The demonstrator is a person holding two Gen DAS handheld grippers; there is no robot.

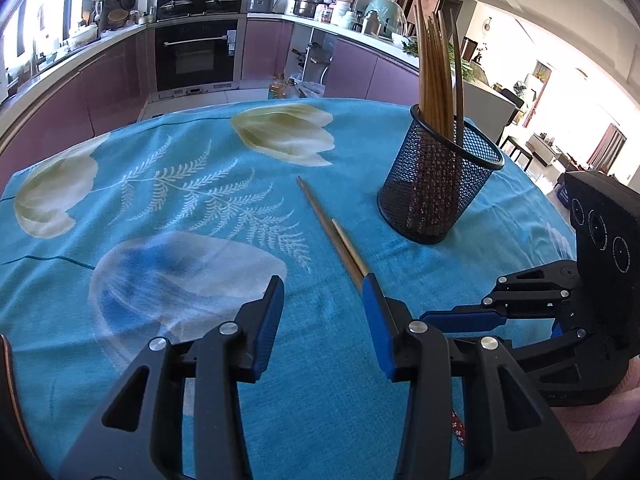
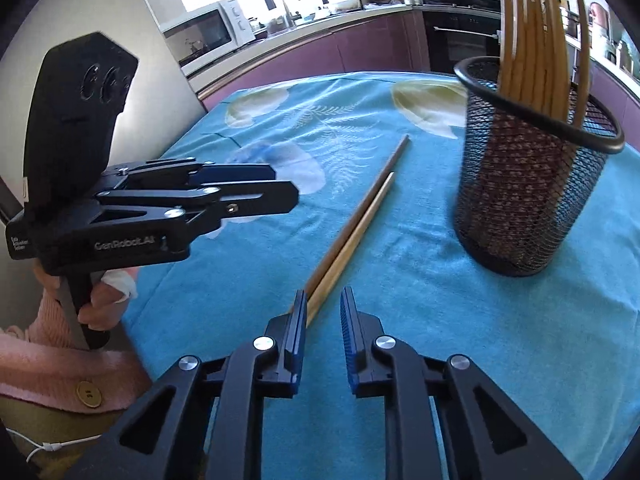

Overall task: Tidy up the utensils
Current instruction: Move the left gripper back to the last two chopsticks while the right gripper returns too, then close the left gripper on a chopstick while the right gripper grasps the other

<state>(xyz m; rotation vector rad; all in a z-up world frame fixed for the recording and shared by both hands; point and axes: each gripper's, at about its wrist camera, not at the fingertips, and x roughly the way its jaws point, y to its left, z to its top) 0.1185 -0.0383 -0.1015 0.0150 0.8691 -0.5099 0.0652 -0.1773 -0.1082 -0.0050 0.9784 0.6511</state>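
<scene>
Two loose wooden chopsticks (image 1: 332, 228) (image 2: 352, 224) lie side by side on the blue flowered cloth (image 1: 160, 208). A black mesh holder (image 1: 440, 184) (image 2: 520, 200) stands to their right, with several chopsticks (image 1: 436, 60) upright in it. My right gripper (image 2: 324, 328) is low over the cloth. Its jaws are narrow, and the near ends of the loose pair lie just inside the left pad with a gap to the right pad. My left gripper (image 1: 324, 316) (image 2: 286, 190) hovers left of the pair, open and holding nothing. Its right finger hides the pair's near ends.
The table's far edge faces purple kitchen cabinets and a black oven (image 1: 196, 52). A microwave (image 2: 204, 32) sits at the left. A hand (image 2: 100, 300) in a pink sleeve holds the left gripper's handle at the table's near left edge.
</scene>
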